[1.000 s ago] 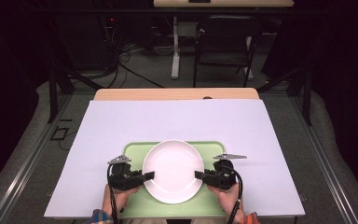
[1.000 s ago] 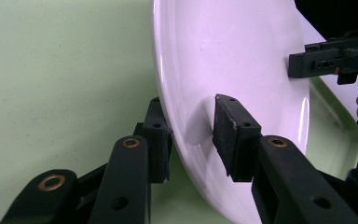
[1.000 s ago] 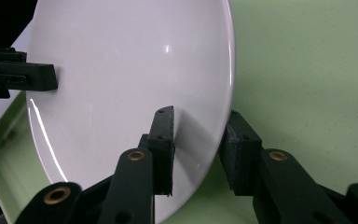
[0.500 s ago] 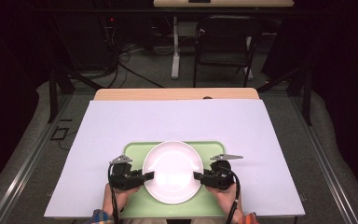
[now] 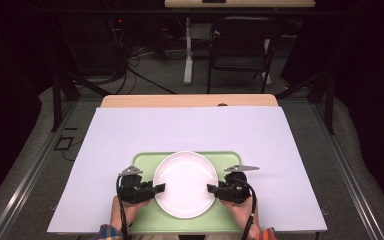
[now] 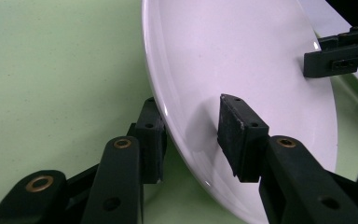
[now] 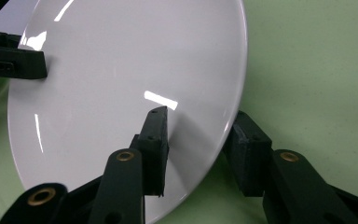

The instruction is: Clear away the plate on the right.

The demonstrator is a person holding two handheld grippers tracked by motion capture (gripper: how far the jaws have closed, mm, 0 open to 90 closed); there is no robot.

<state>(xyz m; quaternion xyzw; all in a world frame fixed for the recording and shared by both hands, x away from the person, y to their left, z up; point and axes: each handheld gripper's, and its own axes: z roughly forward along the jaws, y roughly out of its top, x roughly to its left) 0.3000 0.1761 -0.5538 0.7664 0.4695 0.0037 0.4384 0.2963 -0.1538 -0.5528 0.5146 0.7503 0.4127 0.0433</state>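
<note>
Since the earlier frame both sets of fingers have been spreading; the plate (image 5: pixel 185 183) stays on the green tray (image 5: pixel 145 161). The left gripper (image 5: pixel 159 188) and right gripper (image 5: pixel 211 189) straddle opposite rims, released.

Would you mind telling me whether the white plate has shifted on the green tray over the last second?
No. The white plate sits at the same spot on the green tray, its far rim just as close to the tray's far edge as before.
</note>
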